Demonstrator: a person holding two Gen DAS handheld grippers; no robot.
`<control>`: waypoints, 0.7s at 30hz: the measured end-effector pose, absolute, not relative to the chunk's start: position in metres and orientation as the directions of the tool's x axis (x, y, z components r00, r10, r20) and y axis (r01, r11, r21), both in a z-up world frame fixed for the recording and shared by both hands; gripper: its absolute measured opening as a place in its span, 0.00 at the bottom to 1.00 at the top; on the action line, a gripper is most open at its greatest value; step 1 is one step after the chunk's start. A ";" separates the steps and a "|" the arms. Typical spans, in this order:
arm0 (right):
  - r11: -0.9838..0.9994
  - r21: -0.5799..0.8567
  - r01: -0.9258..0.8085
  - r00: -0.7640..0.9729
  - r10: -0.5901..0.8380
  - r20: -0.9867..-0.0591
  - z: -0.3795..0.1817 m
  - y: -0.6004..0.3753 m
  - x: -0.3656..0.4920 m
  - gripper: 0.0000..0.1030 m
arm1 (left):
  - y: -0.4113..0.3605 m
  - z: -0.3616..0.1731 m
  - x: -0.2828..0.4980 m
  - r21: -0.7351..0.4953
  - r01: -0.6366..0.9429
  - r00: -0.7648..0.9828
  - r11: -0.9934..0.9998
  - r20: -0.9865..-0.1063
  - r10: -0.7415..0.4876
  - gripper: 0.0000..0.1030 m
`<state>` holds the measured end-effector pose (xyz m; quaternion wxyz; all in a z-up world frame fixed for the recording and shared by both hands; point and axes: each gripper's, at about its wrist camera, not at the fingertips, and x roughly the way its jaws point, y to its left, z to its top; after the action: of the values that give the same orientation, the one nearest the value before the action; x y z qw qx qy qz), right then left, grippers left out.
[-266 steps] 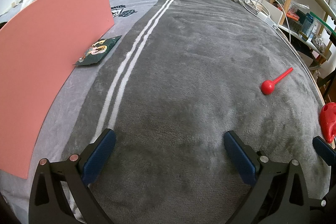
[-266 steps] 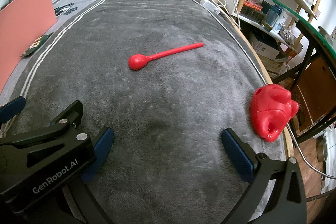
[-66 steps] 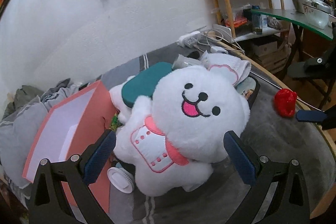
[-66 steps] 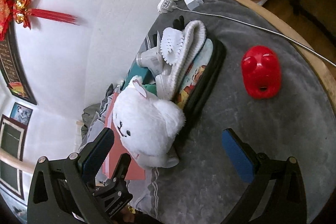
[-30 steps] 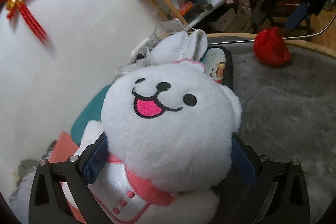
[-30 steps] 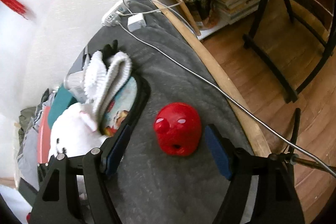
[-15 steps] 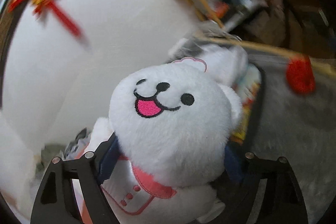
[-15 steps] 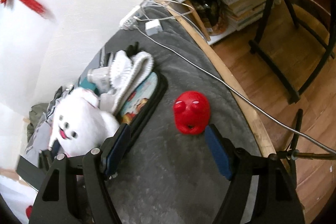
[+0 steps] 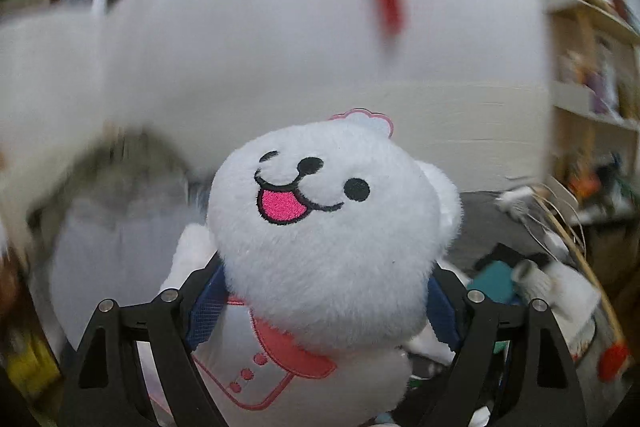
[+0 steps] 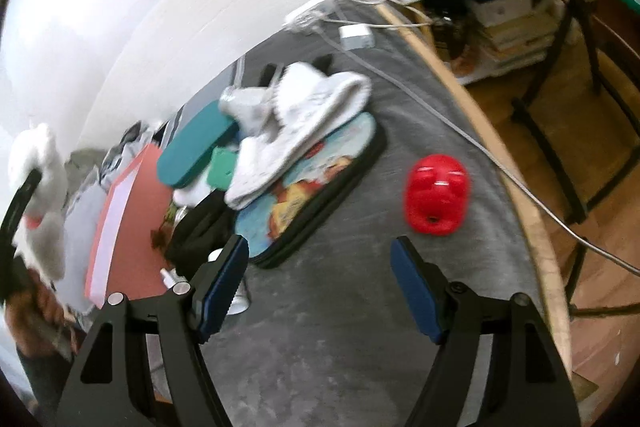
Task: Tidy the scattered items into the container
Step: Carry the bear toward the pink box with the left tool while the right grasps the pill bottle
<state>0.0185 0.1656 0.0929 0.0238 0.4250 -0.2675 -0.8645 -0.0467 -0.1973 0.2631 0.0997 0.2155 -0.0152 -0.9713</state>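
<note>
A white plush dog [image 9: 328, 227] with a pink tongue and pink collar fills the left wrist view. My left gripper [image 9: 324, 307] is shut on it, blue pads pressed into its sides under the head, and it hangs in the air before the white wall. From the right wrist it shows at the far left as the plush [image 10: 36, 163], above the open pink box [image 10: 128, 223]. My right gripper [image 10: 320, 251] is open and holds nothing, over the grey blanket [image 10: 320, 347]. A red toy [image 10: 437, 200] lies ahead of its right finger, apart from it.
A pile lies on the blanket beside the box: a black case with a cartoon print [image 10: 316, 203], white knitted items [image 10: 304, 123], a teal case [image 10: 192, 151]. Cables and a power strip [image 10: 312, 13] lie at the far end. The wooden bed edge [image 10: 532, 227] runs right, shelves behind.
My left gripper has risen and rolled with the plush, which is off the pile and in front of the wall. The right gripper has drawn back from the red toy, which looks farther off.
</note>
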 end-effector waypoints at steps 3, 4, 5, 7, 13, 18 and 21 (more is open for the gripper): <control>-0.878 0.460 -0.129 -0.636 -0.283 -0.718 0.097 0.145 0.014 0.71 | -0.255 0.231 -0.085 -0.096 0.216 -0.815 -0.972 -0.566 -0.125 0.93; -0.884 0.455 -0.104 -0.637 -0.292 -0.713 0.098 0.137 0.013 0.71 | -0.277 0.218 -0.091 -0.176 0.231 -0.789 -0.957 -0.609 -0.078 0.97; -0.887 0.454 -0.086 -0.637 -0.301 -0.710 0.098 0.131 0.011 0.71 | -0.298 0.203 -0.099 -0.273 0.257 -0.760 -0.927 -0.650 -0.019 0.99; -0.890 0.452 -0.052 -0.633 -0.321 -0.705 0.098 0.120 0.009 0.74 | -0.324 0.179 -0.112 -0.436 0.308 -0.708 -0.846 -0.699 0.103 1.00; -0.920 0.385 0.071 -0.598 -0.348 -0.722 0.095 0.078 0.003 0.84 | -0.345 0.189 -0.098 -0.575 0.272 -0.790 -0.771 -0.591 0.163 1.00; -0.884 0.453 0.115 -0.513 -0.443 -0.735 0.076 0.054 -0.004 0.84 | -0.322 0.201 -0.083 -0.555 0.192 -0.796 -0.809 -0.571 0.203 1.00; -0.817 0.575 0.048 -0.475 -0.525 -0.706 0.056 0.061 -0.012 0.84 | -0.296 0.199 -0.085 -0.523 0.133 -0.763 -0.842 -0.596 0.250 1.00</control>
<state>-0.0120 0.0605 0.0565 0.1741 0.4818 -0.2474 -0.8224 -0.0849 -0.2955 0.1985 -0.0326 0.3424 0.2793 -0.8965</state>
